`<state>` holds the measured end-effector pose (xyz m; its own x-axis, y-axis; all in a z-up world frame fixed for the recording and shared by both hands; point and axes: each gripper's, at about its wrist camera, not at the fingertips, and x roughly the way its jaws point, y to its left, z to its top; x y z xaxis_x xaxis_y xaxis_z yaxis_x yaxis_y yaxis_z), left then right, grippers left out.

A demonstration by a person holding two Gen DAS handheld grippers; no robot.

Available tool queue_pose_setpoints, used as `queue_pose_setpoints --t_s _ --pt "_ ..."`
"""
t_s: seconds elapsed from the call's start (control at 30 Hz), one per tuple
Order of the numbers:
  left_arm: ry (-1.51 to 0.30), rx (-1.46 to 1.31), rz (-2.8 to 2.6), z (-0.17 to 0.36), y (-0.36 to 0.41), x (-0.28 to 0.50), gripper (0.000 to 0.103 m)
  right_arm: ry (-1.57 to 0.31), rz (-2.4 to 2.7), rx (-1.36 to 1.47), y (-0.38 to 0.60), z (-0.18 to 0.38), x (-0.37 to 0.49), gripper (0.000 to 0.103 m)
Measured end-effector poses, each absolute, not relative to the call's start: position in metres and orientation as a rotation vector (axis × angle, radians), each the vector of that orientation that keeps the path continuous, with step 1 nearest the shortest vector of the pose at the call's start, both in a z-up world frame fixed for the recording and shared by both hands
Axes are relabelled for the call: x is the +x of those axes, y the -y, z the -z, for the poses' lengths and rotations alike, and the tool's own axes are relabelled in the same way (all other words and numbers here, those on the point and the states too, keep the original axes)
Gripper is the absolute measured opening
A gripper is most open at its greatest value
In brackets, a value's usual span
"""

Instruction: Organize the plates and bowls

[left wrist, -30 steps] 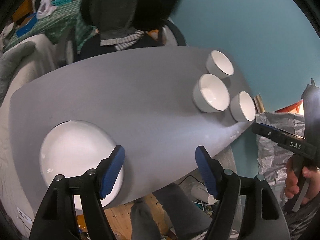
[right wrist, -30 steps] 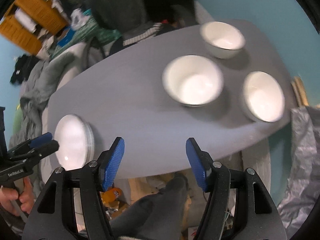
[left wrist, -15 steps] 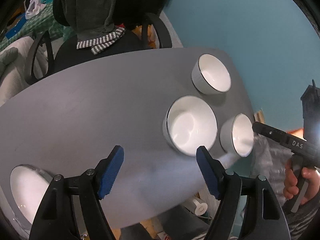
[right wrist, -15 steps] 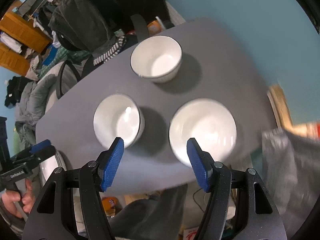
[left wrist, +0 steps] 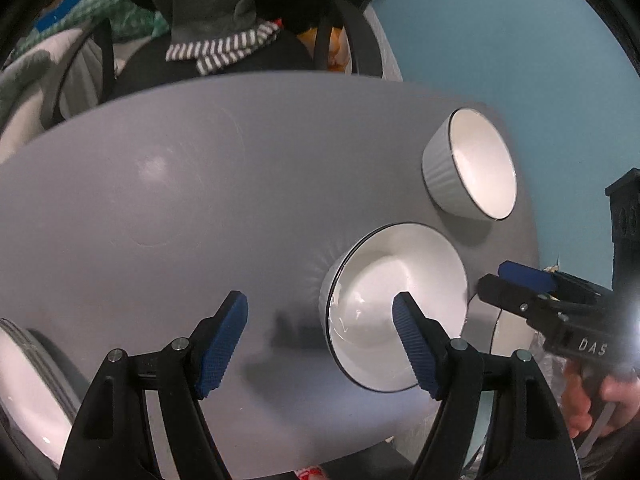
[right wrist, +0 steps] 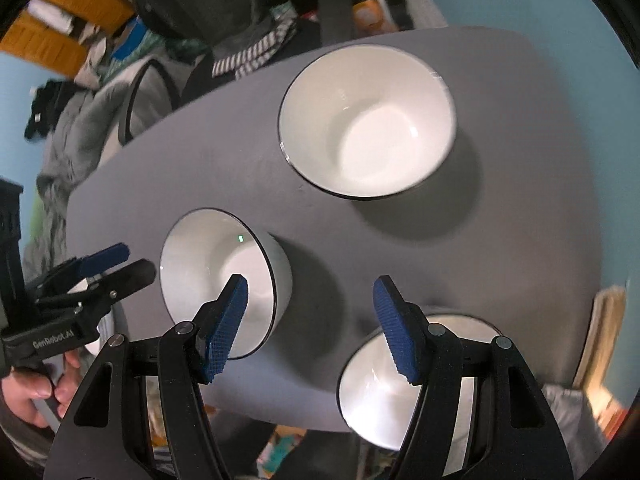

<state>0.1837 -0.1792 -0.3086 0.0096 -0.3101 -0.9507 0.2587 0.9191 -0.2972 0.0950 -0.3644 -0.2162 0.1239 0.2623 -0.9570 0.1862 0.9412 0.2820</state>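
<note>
Three white bowls with dark rims stand on the grey table [left wrist: 160, 184]. In the left wrist view the middle bowl [left wrist: 384, 300] lies under my open left gripper [left wrist: 320, 344], its right finger over the bowl. The far bowl [left wrist: 472, 164] is behind it. A stack of white plates [left wrist: 24, 392] is at the left edge. In the right wrist view my open right gripper [right wrist: 310, 328] hovers between the middle bowl [right wrist: 216, 276] and the near bowl [right wrist: 384, 392], left finger over the middle bowl. The far bowl [right wrist: 368, 120] is beyond.
A chair with a dark jacket and striped cloth [left wrist: 224, 48] stands behind the table. A teal wall [left wrist: 520, 40] is to the right. Orange shelves [right wrist: 60, 28] and piled clothes [right wrist: 88, 120] are at the left. Crinkled plastic [right wrist: 568, 420] lies beyond the table's right edge.
Both grippers have moved in closer to the bowls. The left one swung right from the plates to the middle bowl. The right one dropped lower over the bowls. Both stayed open.
</note>
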Motion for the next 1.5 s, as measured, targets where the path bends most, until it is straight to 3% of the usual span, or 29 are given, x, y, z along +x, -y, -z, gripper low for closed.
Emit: queue_pose_setpoints --t_s 0.23,0.3,0.37,0.67,0.73,0.93,1.5 --pt "-1.528 0.031 0.450 0.331 0.193 0.187 0.075 -1.507 -0.091 0.356 0.360 0.240 0.102 0.066" --pt "-1.532 0.061 0.465 0.333 0.198 0.188 0.063 -1.513 -0.100 0.347 0.358 0.243 0.101 0.062" --pt "-1.548 0.089 0.467 0.338 0.201 0.188 0.045 -1.523 -0.098 0.326 0.354 0.246 0.102 0.049" --pt "-1.586 0.051 0.514 0.347 0.207 0.186 0.013 -1.577 -0.094 0.302 0.349 0.256 0.105 0.020" --pt "-1.592 0.051 0.524 0.349 0.212 0.184 0.012 -1.583 -0.104 0.319 0.348 0.257 0.106 0.013" --pt "-1.576 0.104 0.514 0.348 0.221 0.180 0.010 -1.578 -0.093 0.263 0.342 0.253 0.105 0.007" --pt "-1.505 0.163 0.568 0.293 0.225 0.185 0.010 -1.538 -0.103 0.290 0.357 0.198 0.099 0.007"
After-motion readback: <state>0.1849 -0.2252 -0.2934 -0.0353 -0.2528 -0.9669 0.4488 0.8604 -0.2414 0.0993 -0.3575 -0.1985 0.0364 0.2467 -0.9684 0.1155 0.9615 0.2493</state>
